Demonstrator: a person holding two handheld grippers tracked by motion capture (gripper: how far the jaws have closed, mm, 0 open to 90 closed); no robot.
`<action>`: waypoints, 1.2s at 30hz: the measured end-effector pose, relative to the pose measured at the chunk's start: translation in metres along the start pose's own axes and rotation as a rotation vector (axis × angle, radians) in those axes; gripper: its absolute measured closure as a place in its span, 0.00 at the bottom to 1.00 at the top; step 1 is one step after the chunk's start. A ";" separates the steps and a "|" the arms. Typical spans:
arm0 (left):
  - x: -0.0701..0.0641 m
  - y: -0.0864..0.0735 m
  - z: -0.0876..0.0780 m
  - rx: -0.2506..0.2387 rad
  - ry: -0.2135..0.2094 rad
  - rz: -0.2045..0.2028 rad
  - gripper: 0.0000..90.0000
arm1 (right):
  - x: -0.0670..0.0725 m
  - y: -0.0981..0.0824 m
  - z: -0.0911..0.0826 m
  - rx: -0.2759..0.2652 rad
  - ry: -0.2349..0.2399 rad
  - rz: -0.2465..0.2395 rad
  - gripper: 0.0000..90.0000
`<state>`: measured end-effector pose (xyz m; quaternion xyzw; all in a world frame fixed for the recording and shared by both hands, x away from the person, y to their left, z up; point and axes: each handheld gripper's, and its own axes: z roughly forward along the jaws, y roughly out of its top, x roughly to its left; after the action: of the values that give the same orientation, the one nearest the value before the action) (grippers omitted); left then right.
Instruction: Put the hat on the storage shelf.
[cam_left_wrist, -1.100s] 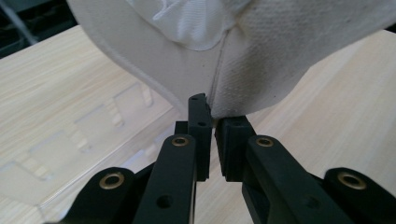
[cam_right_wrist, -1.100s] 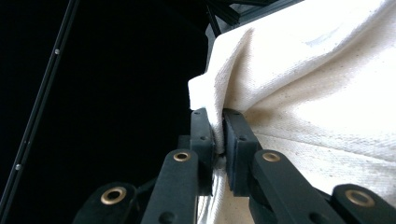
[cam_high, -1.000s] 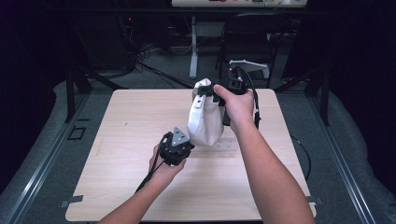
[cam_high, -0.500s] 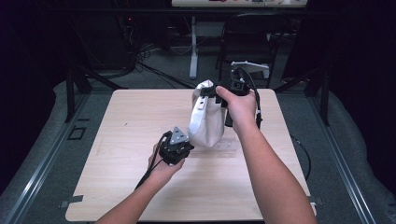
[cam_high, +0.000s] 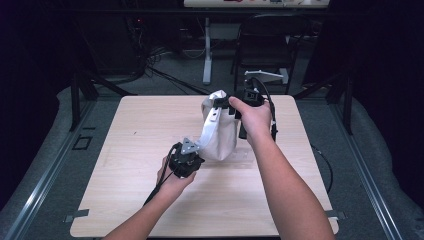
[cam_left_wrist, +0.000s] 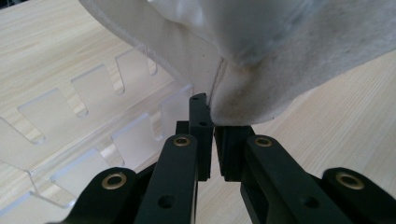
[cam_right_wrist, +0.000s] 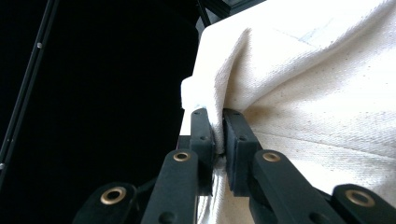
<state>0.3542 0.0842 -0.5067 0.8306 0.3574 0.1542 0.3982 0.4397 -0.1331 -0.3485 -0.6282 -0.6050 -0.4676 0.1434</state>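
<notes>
A white cloth bag (cam_high: 220, 132) stands upright in the middle of the wooden table (cam_high: 130, 130), held from two sides. My left gripper (cam_high: 196, 148) is low at the bag's near left side, shut on a seamed bottom edge of the cloth (cam_left_wrist: 233, 100). In the left gripper view its jaws (cam_left_wrist: 212, 122) pinch that edge just above the tabletop. My right gripper (cam_high: 226, 103) is at the top of the bag, shut on a fold of its rim (cam_right_wrist: 205, 88). The right gripper view shows the cloth squeezed between the pads (cam_right_wrist: 218, 128).
A clear acrylic rack with notched slots (cam_left_wrist: 93, 121) lies flat on the table, right under and beside the bag. Behind the table stand a dark chair (cam_high: 270, 45) and a white desk leg (cam_high: 206, 50), with cables on the floor. Bare tabletop lies to the left and near side.
</notes>
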 end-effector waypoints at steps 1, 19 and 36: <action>0.001 -0.001 -0.001 0.002 0.001 -0.012 0.96 | 0.000 0.000 0.000 0.002 -0.001 0.000 0.93; -0.003 0.001 0.011 0.106 0.010 -0.032 0.96 | -0.012 -0.002 0.013 0.008 -0.036 0.013 0.93; -0.003 -0.006 0.002 0.016 -0.002 -0.018 0.80 | -0.021 -0.001 0.008 0.002 -0.036 0.005 0.93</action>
<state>0.3503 0.0835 -0.5123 0.8305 0.3659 0.1470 0.3934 0.4457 -0.1398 -0.3686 -0.6380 -0.6063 -0.4553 0.1342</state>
